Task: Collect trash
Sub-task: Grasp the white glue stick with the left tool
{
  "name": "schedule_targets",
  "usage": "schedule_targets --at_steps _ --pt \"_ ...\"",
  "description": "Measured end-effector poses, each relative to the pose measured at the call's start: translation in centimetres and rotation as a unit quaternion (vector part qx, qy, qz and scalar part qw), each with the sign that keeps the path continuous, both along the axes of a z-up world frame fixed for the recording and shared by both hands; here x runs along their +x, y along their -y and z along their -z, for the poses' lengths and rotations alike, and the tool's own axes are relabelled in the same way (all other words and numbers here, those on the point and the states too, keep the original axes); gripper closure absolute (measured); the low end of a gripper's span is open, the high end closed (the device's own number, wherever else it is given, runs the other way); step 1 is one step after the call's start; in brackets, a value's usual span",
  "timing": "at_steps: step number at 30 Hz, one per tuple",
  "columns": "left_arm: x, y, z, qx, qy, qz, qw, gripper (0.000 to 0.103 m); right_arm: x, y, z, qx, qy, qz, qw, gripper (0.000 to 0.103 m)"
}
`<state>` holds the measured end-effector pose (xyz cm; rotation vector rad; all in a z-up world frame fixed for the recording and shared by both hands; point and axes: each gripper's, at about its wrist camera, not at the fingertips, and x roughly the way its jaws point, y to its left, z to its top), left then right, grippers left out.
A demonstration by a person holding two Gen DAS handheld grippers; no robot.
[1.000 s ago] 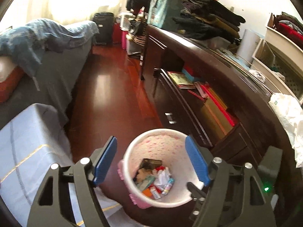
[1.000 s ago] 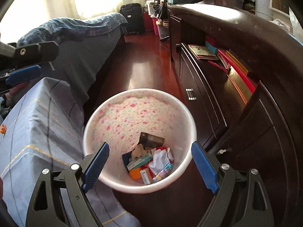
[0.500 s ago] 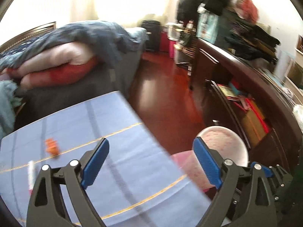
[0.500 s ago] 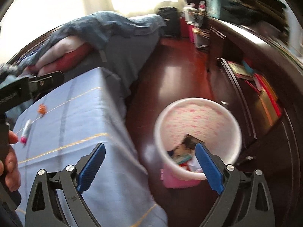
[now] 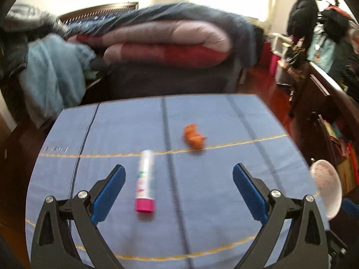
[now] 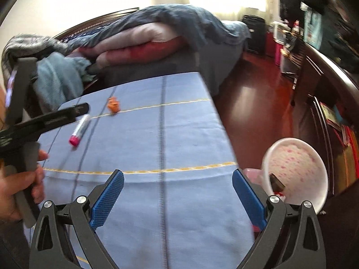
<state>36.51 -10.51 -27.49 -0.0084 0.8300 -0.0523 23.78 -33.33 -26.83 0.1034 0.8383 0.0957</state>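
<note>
A counter [image 5: 224, 201] covered in blue cloth with dark stripes and thin yellow lines carries two things, near each other: a white glue stick [image 5: 145, 181] with a pink cap, lying flat, and a crumpled orange scrap [image 5: 194, 136] beyond it.

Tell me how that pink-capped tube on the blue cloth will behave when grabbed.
The pink-capped tube looks round and lies on its side, so a nudge would probably roll it. It seems rigid and light. Its glossy surface may slip between the pads.

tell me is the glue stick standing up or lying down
Lying down: the glue stick rests on its side on the blue cloth, pink cap toward the camera.
</note>
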Motion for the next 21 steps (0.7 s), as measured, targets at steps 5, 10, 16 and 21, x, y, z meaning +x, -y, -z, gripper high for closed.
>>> schedule_targets --at_steps 5,10,16,21 --pt "2.5 -2.1 3.6 -0.013 -0.05 -0.016 0.9985 0.025 1.3 -2.9 -0.5 -0.009 0.002 -0.025 1.0 0.007" --pt "3.7 -3.2 5.1 -0.01 -0.058 -0.024 0.998 0.044 3.9 -5.1 -1.2 -0.015 0.01 -0.031 0.999 0.007" --pt "3.2 -5.1 4.9 -0.032 -0.053 -0.02 0.9979 0.079 8.7 -7.6 -1.3 0.004 0.006 -0.043 0.999 0.007" --pt "1.6 -7.8 4.4 -0.041 -0.042 -0.034 0.9977 0.079 13.1 -11.2 0.1 -0.006 -0.002 -0.054 0.999 0.007"
